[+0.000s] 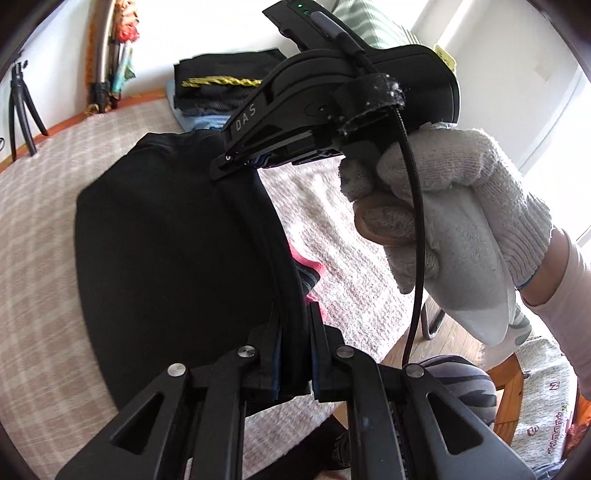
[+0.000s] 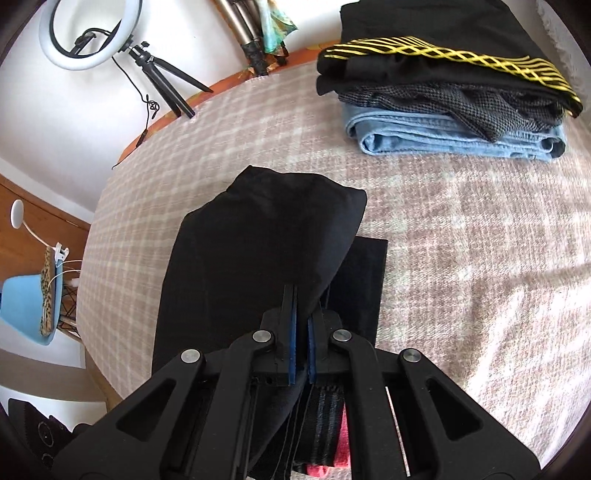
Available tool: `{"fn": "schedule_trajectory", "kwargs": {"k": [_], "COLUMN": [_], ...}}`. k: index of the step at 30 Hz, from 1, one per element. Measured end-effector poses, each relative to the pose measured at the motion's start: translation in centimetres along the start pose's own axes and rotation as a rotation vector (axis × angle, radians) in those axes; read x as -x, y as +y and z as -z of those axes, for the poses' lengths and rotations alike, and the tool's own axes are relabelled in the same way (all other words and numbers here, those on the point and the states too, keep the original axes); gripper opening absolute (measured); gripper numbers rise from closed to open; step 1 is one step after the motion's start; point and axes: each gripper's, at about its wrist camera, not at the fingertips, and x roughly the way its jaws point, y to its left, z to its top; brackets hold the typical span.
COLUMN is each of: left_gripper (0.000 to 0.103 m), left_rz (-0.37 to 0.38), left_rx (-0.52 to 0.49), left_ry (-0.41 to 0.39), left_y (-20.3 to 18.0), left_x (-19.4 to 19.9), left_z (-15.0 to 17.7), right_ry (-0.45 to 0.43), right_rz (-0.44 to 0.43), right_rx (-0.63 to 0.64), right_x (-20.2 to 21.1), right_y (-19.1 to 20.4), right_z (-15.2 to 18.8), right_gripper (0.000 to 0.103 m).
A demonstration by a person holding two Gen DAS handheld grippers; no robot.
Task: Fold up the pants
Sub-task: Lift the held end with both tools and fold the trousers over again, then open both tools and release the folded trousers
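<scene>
The black pants (image 1: 173, 240) hang doubled over the plaid bed cover, lifted by both grippers. My left gripper (image 1: 295, 317) is shut on the folded edge of the pants at the near end. My right gripper (image 1: 236, 162), held by a gloved hand (image 1: 454, 206), is shut on the same edge farther away. In the right wrist view the right gripper (image 2: 301, 295) is shut on the pants (image 2: 258, 251), which drape over a flat black layer (image 2: 364, 280) on the cover.
A stack of folded pants (image 2: 443, 99) sits at the far right: black with yellow trim, grey knit, blue jeans. A ring light on a tripod (image 2: 92, 33) stands at the far left edge. A pink and striped garment (image 1: 310, 269) lies under the pants.
</scene>
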Motion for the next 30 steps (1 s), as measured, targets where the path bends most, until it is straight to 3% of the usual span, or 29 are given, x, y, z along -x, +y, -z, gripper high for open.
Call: {"fn": "schedule_trajectory", "kwargs": {"k": [10,17,18,20,24,27,30], "left_gripper": [0.012,0.016,0.016,0.020,0.020,0.020,0.020], "left_rz": [-0.006,0.063,0.076,0.085,0.059,0.018,-0.056], "left_rx": [0.007,-0.019,-0.021,-0.008,0.028,0.055,0.061], "left_ry": [0.016,0.026,0.026,0.022,-0.003,-0.025,-0.048], "left_y": [-1.3,-2.6,-2.8,-2.6,-0.6,1.3,2.9], "left_x": [-1.5,-0.6,-0.1,0.8,3.5,5.4,6.7], "left_z": [-0.8,-0.2,0.1,0.6,1.6,2.1,2.6], "right_ry": [0.007,-0.002,-0.003,-0.004,-0.071,-0.116,-0.114], "right_rz": [0.019,0.027,0.032,0.042,0.136,0.096,0.009], "right_rx": [0.027,0.050,0.058,0.069,0.140,0.155,0.263], "right_x": [-1.5,-1.9,-1.9,-1.6,1.3,3.9,5.6], "right_y": [-1.0,-1.1,-1.0,-1.0,-0.3,0.3,2.2], "right_z": [-0.8,-0.8,-0.8,-0.9,-0.1,1.0,3.2], "right_gripper": [0.005,0.005,0.006,0.020,0.024,0.025,0.025]}}
